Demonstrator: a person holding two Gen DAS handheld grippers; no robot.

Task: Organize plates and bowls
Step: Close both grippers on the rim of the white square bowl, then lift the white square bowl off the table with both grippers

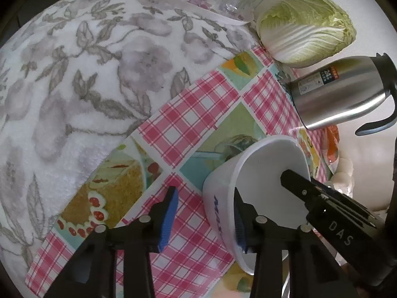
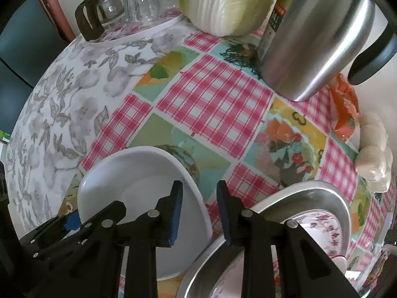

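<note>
Early stage: left hand-held gripper and right hand-held gripper both straddle the white bowl's rim, jaws narrow but not yet pressing (metal tray and floral plate unsorted near the counter edge).

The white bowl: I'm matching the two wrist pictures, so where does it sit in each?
Left wrist view: white bowl at lower right, its wall between the left tongs' pads.
Right wrist view: white bowl at lower left, its right rim between the right tongs' pads.
Shared landmark: the steel jug, beyond the bowl at upper right in both.
</note>
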